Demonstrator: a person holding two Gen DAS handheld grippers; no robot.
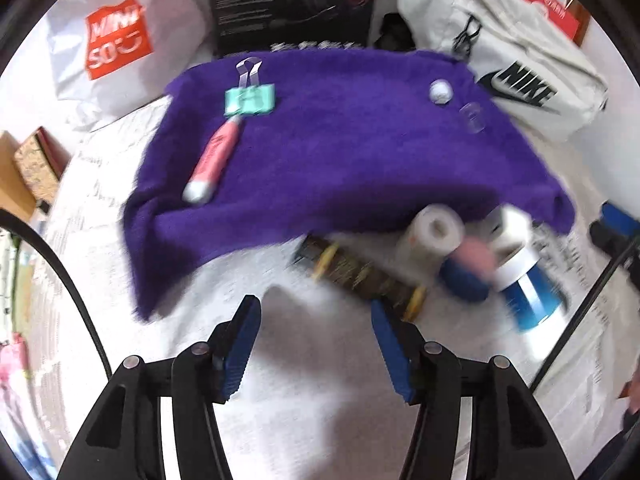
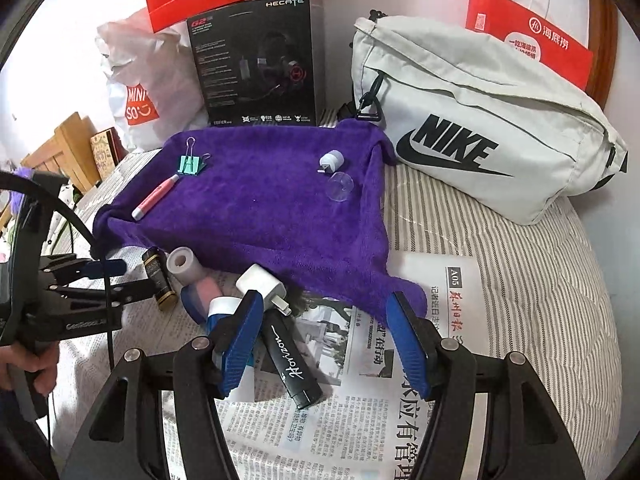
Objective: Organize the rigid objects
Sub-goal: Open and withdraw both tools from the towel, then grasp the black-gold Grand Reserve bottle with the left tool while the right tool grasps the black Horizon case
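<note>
On the purple towel (image 1: pixel 340 152) lie a teal binder clip (image 1: pixel 250 98), a pink pen (image 1: pixel 212 160), a small white plug (image 1: pixel 440 91) and a clear cap (image 1: pixel 472 117). In front of the towel, on newspaper, are a dark gold-trimmed tube (image 1: pixel 360 276), a white roll (image 1: pixel 434 232), a pink and blue object (image 1: pixel 468 268) and a blue and white bottle (image 1: pixel 528 288). My left gripper (image 1: pixel 316 344) hangs open over bare paper to the left of them. My right gripper (image 2: pixel 324 340) is open above a black tube (image 2: pixel 294 364), which lies untouched near its left finger, below a white charger (image 2: pixel 262 284).
Behind the towel (image 2: pixel 260 208) stand a black headset box (image 2: pixel 260 64), a white shopping bag (image 2: pixel 140 92), a grey Nike bag (image 2: pixel 480 132) and a red paper bag (image 2: pixel 528 44). Newspaper (image 2: pixel 400 360) covers the striped bedding. A hand (image 2: pixel 28 364) holds the left gripper (image 2: pixel 120 280).
</note>
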